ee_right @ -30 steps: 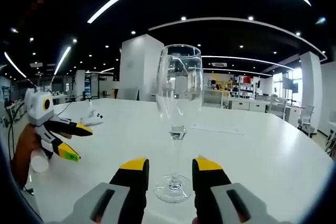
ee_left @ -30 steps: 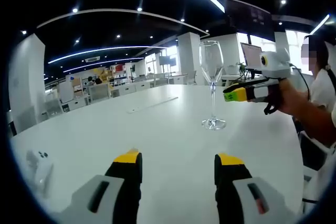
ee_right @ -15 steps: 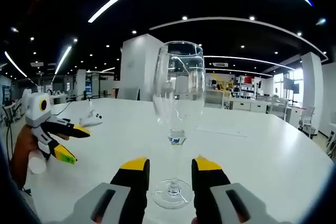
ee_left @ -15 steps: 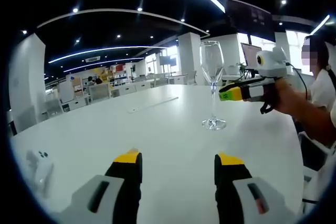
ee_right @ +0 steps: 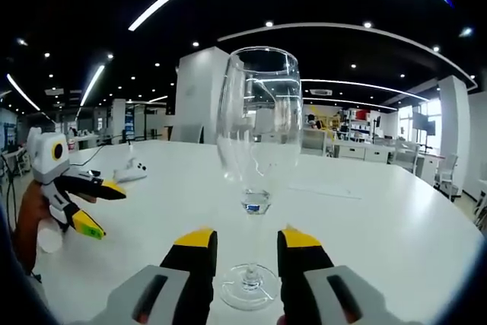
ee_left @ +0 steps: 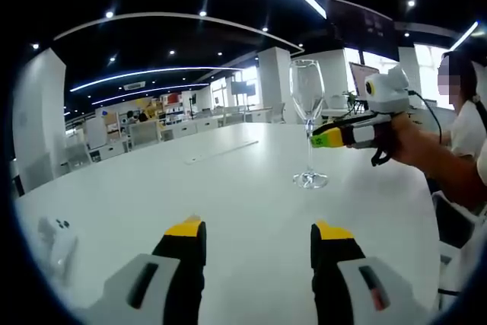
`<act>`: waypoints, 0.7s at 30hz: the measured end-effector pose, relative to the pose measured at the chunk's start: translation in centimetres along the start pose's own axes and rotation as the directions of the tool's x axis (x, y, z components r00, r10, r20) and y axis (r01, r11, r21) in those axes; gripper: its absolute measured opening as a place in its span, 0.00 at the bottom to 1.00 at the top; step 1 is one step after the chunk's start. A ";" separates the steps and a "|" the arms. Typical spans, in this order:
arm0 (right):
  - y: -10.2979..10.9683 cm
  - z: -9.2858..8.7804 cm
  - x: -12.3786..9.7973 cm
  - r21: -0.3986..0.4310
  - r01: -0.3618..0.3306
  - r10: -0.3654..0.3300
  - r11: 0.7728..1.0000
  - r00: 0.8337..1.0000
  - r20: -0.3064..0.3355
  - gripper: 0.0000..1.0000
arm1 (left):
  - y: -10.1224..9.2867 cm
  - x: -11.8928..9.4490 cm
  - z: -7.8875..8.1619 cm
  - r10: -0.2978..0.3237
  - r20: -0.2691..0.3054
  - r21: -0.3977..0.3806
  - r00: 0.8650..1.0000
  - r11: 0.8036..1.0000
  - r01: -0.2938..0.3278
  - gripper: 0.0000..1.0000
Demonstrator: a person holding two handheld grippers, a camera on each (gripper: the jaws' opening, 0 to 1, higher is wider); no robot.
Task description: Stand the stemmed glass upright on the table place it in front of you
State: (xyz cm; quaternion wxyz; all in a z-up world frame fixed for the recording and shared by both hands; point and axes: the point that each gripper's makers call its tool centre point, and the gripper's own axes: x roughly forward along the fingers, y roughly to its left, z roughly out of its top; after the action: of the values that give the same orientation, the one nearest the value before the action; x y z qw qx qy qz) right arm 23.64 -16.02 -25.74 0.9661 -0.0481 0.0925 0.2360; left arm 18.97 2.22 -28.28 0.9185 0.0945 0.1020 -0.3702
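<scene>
We see our left gripper [ee_left: 257, 235] and right gripper [ee_right: 242, 240] alike: grey bodies with dark slots, black jaws capped in yellow. Our white short sleeve [ee_left: 466, 133] shows, and a thin black cable [ee_left: 431, 110] trails from the right gripper

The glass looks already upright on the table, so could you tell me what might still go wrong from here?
1. The right gripper has its open jaws either side of the stem of the glass; a sideways nudge could tip this tall glass.
2. Closing off-centre on the thin stem might drag the foot across the table.
3. The left gripper is open and well short of the glass, so it cannot steady it.
</scene>
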 end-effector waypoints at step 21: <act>-0.1 0.1 1.5 -0.011 -0.010 0.010 1.000 1.000 -0.010 0.34 | 0.0 0.0 -0.1 0.000 0.001 -0.001 1.000 1.000 0.000 0.55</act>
State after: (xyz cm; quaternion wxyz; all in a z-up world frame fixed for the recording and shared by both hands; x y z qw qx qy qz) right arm 25.02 -15.44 -25.90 0.9642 -0.0543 0.0960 0.2413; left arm 18.98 2.18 -28.35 0.9186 0.0938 0.1018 -0.3701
